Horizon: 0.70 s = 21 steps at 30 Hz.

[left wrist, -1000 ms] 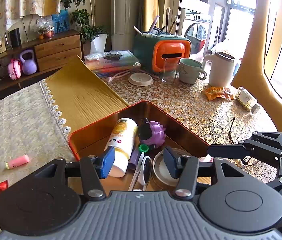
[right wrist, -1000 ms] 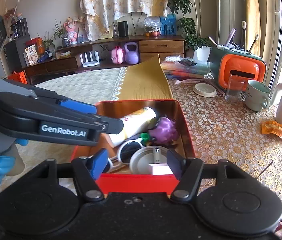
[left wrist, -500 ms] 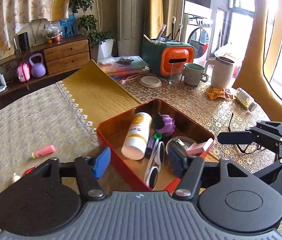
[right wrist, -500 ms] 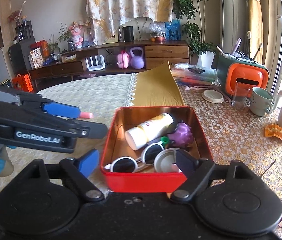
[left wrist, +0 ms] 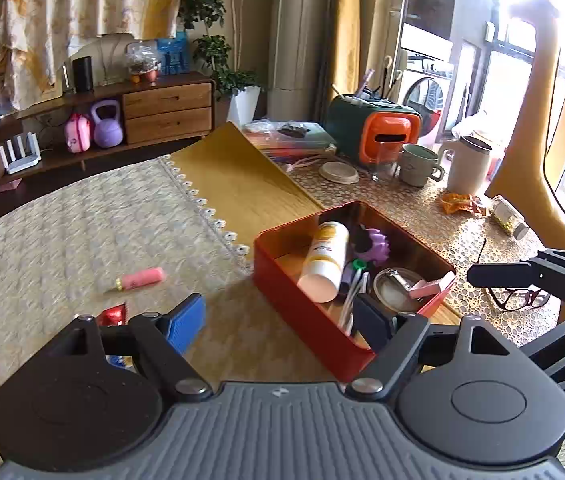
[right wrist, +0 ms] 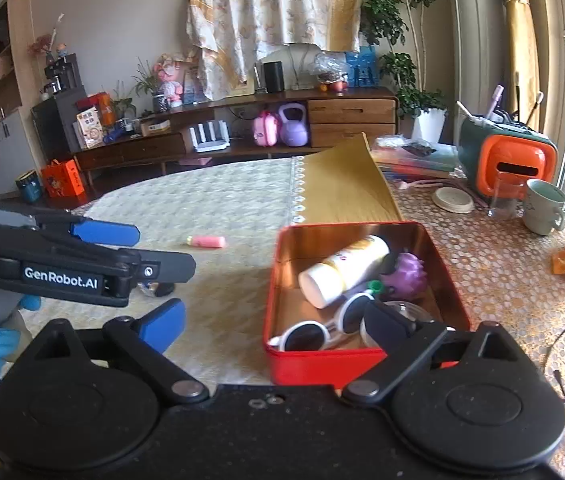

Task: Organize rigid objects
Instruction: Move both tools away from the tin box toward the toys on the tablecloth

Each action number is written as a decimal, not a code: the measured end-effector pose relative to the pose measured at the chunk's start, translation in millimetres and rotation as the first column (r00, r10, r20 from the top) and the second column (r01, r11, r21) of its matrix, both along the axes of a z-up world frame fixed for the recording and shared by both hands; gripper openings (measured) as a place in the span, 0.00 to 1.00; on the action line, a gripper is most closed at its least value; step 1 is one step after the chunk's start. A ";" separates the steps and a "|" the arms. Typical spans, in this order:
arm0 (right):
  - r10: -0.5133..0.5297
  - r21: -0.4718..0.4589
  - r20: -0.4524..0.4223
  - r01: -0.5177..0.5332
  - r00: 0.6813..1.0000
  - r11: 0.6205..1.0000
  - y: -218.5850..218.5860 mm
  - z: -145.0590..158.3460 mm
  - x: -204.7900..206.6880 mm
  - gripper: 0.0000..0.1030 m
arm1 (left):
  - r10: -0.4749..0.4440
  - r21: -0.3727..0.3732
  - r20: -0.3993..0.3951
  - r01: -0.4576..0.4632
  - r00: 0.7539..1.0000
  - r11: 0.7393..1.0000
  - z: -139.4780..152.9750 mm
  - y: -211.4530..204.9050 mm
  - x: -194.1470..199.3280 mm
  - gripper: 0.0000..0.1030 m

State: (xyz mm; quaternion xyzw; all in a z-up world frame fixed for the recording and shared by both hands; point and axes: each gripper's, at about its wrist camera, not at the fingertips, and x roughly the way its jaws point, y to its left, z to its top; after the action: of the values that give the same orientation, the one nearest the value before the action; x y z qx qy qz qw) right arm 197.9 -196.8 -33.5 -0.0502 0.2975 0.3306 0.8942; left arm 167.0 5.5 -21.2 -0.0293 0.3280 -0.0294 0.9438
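Note:
A red tin box (left wrist: 302, 312) (right wrist: 274, 280) on the table holds a white bottle (left wrist: 324, 260) (right wrist: 342, 266), a purple spiky ball (left wrist: 372, 242) (right wrist: 404, 274), white sunglasses (right wrist: 322, 322), a round lid (left wrist: 394, 286) and a pink clip (left wrist: 432, 285). A pink lipstick (left wrist: 138, 279) (right wrist: 206, 241) and a red wrapped item (left wrist: 112, 315) lie on the cloth left of the box. My left gripper (left wrist: 280, 320) is open and empty, above the box's near corner. My right gripper (right wrist: 270, 326) is open and empty, in front of the box.
Dark glasses (left wrist: 518, 298) lie right of the box. Behind stand an orange-green holder (left wrist: 374, 132), a glass (left wrist: 384, 164), a green mug (left wrist: 418, 164), a white jug (left wrist: 468, 164), an orange wrapper (left wrist: 462, 202) and a small jar (left wrist: 508, 216). A yellow mat (left wrist: 238, 188) lies behind the box.
Both grippers have pulled back from the box and opened wider. The left view has swung left, bringing the lipstick and red item closer.

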 end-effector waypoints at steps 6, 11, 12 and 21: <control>0.046 0.009 0.014 -0.046 0.999 0.999 17.2 1.0 -9.1 1.00 | 0.041 -0.014 0.003 -0.041 0.999 0.999 -3.0 22.9 -13.5 0.79; 0.095 0.015 0.015 -0.095 0.995 0.995 35.1 -1.1 -15.8 1.00 | 0.097 -0.018 -0.003 -0.097 0.995 0.995 -11.1 45.8 -22.0 0.84; 0.103 0.016 0.013 -0.103 0.995 0.995 38.7 -2.0 -17.0 1.00 | 0.110 -0.019 -0.009 -0.110 0.994 0.994 -13.0 50.7 -23.0 0.84; 0.150 -0.007 -0.005 -0.150 0.989 0.989 68.4 -12.2 -19.6 1.00 | 0.217 -0.021 -0.016 -0.217 0.976 0.976 -28.1 98.8 -32.1 0.84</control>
State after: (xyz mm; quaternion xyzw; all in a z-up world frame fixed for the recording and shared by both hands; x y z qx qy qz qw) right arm 178.3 -128.3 -45.8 -0.0750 0.2962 0.3957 0.8660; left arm 134.9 104.4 -49.2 -0.0757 0.3288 0.0703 0.9387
